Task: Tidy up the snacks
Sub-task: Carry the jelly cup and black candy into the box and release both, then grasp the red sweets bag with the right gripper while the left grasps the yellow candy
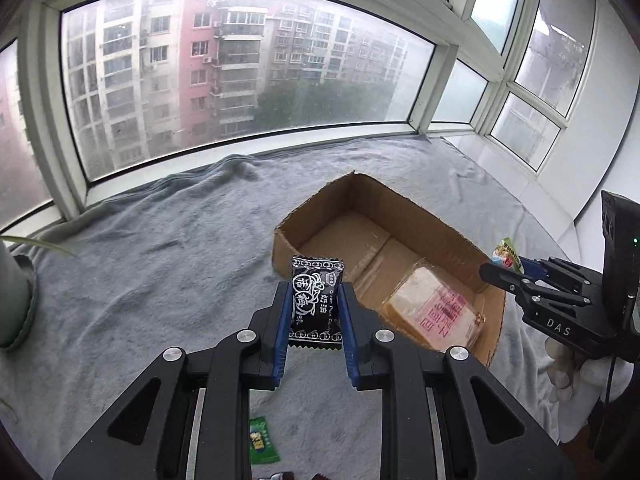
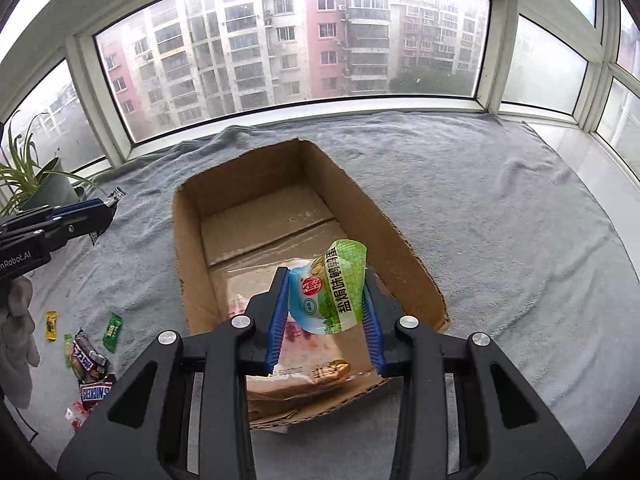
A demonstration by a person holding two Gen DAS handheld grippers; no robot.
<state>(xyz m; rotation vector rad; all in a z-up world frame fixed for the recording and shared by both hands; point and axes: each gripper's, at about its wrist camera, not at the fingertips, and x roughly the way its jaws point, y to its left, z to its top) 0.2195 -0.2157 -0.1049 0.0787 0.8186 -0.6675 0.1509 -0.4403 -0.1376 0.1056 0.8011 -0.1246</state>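
Our left tongs (image 1: 314,312) pinched a light, crinkly candy packet (image 1: 316,300) mid-body; right tongs (image 2: 326,300) squeezed a soft green pouch (image 2: 332,288).

Cardboard box (image 2: 404,256): plain brown corrugated paper, matt, torn rough at rim; clear glossy tape seen along its floor seam. Grey blanket (image 1: 160,248): soft napped cloth, matt, wrinkled. Black candy packet (image 1: 316,300): glossy plastic film w/ crimped ends, pressed between ribbed blue pads of left gripper (image 1: 314,312). Green-blue pouch (image 2: 328,292): shiny plastic film, creased, pinched in right gripper (image 2: 326,304). Gripper frames: black matt plastic w/ bright metal pins. Clear-wrapped bread pack (image 1: 432,308) in box: glossy film. Window frames (image 2: 84,68): smooth white finish. Glove (image 2: 18,336), near left: white cloth.
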